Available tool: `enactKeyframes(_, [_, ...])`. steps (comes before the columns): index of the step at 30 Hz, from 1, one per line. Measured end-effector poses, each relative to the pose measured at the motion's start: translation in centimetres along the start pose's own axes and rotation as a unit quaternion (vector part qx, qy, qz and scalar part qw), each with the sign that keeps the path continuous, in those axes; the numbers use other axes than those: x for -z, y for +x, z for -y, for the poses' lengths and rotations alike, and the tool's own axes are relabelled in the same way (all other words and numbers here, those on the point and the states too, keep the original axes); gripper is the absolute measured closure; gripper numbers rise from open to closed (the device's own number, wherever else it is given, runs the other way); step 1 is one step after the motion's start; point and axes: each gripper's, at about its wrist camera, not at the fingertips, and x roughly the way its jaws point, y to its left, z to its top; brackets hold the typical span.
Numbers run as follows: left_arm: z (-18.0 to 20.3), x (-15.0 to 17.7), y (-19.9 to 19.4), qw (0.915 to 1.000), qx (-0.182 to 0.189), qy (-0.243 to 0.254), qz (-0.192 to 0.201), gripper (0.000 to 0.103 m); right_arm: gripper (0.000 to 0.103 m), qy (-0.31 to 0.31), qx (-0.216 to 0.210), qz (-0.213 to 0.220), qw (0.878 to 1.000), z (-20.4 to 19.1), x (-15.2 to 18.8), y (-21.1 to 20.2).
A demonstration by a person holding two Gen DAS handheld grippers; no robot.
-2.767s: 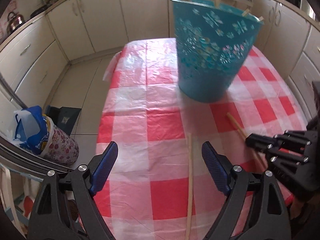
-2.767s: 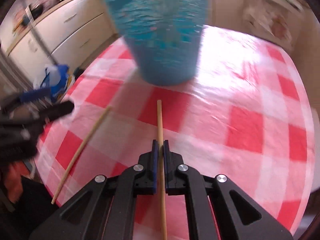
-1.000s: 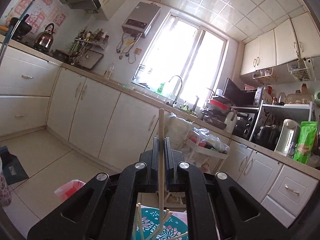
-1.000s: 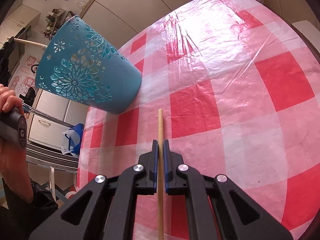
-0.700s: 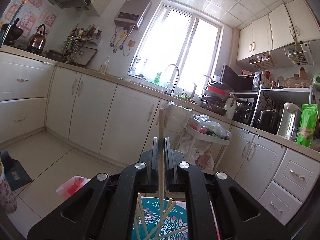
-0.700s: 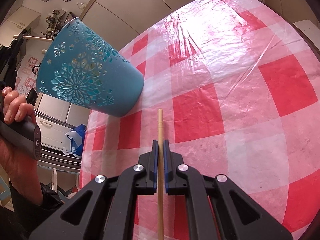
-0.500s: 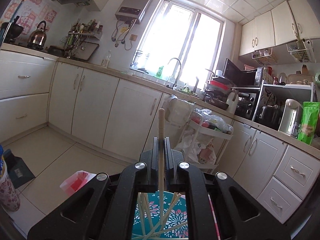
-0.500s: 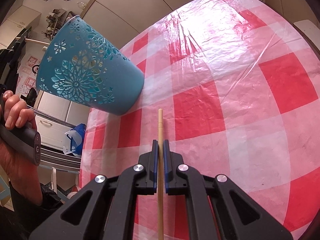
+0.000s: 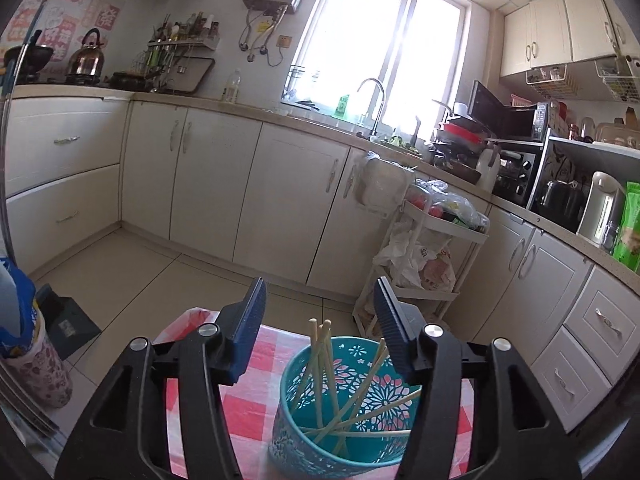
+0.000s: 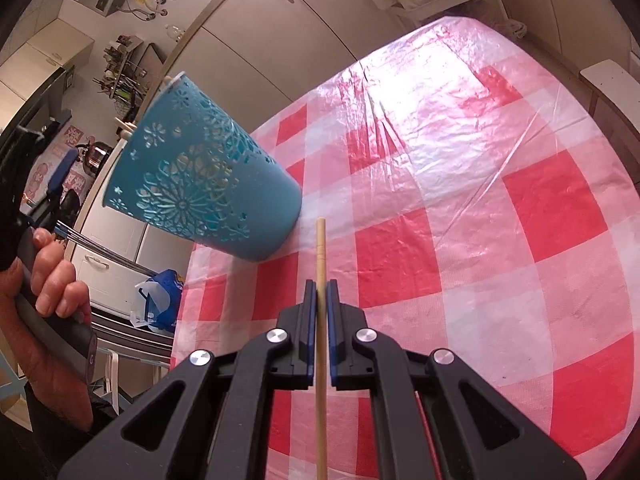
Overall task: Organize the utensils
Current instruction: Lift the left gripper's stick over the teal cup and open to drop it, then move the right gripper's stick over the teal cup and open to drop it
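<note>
A teal cut-out holder [image 9: 292,424] stands on the red-and-white checked tablecloth [image 9: 240,412], with several wooden chopsticks [image 9: 320,368] standing in it. My left gripper [image 9: 320,312] is open and empty just above the holder's rim. In the right wrist view, my right gripper [image 10: 320,304] is shut on a wooden chopstick [image 10: 321,248] and holds it above the cloth [image 10: 480,240], its tip near the base of the holder [image 10: 192,184]. A hand on the left gripper's handle [image 10: 52,280] shows at the left.
White kitchen cabinets [image 9: 280,200] run behind the table. A white trolley [image 9: 424,256] with bags stands by them. A floral bin with a blue bag [image 9: 28,344] sits on the floor at the left, beside the table's edge.
My left gripper has opened and let go of its chopstick, which now stands in the holder. The left view has tipped down slightly. My right gripper keeps its chopstick, nearly still.
</note>
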Motion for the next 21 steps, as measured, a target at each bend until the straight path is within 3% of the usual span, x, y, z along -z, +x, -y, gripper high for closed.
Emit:
enactKeyframes(6, [-4.8, 0.4, -3.6, 0.9948, -0.029, -0.097, -0.006, 0.036, 0.097, -0.024, -0.05, 0.136, 0.989, -4.2, -3.2, -5.5])
enactKeyframes(12, [-7.3, 0.2, -4.0, 0.9907, -0.037, -0.13, -0.008, 0.036, 0.097, -0.07, -0.081, 0.278, 0.955, -12.2, -8.8, -7.7])
enactKeyframes(18, [-7.5, -0.8, -4.2, 0.992, -0.035, -0.121, 0.002, 0.036, 0.097, -0.133, -0.045, 0.342, 0.929, -18.6, -12.1, -4.8])
enactKeyframes(21, [-7.5, -1.3, -4.3, 0.993, -0.045, -0.109, 0.008, 0.036, 0.097, -0.154, -0.017, 0.337, 0.929, -19.4, -12.1, -2.3])
